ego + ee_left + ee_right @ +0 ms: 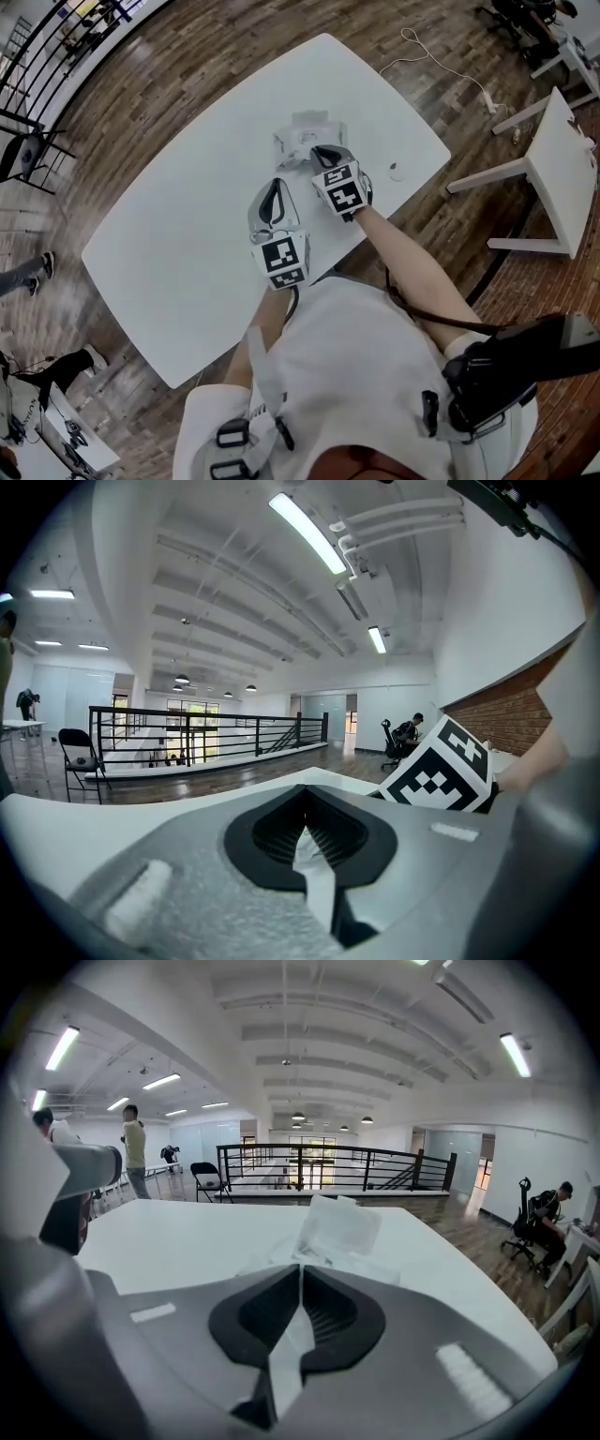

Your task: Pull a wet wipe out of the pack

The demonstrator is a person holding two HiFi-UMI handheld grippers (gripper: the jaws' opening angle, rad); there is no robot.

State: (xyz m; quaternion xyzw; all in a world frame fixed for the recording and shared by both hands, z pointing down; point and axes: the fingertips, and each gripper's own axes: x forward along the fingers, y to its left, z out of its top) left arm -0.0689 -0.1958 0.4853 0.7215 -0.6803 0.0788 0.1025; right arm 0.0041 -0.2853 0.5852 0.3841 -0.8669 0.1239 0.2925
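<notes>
Head view, nearest the person's body: the left gripper [274,187] is held over the front part of the white table [169,244], not touching the pack. Just beyond it and to its right, the right gripper [321,152] tilts downward with its tips over the near side of the wet wipe pack [292,141]. The pack lies on the table with its flip lid raised. A small white object [397,172] sits on the table near the right edge, apart from the pack. Past the table, on the wooden floor, are a second white table [562,159] and a loose cable [422,52].

In the left gripper view, the left gripper [302,803] has its jaws pressed together with nothing held. The right gripper's marker cube [441,771] shows close on the right. A black railing [206,728] and a folding chair [80,757] stand far behind.

In the right gripper view, the right gripper [300,1274] also has its jaws drawn together, and its tips sit right at the near edge of the wet wipe pack [339,1232]. I cannot tell whether a wipe is caught between the tips. Far behind are the railing [328,1166] and standing people [136,1147] at the left.
</notes>
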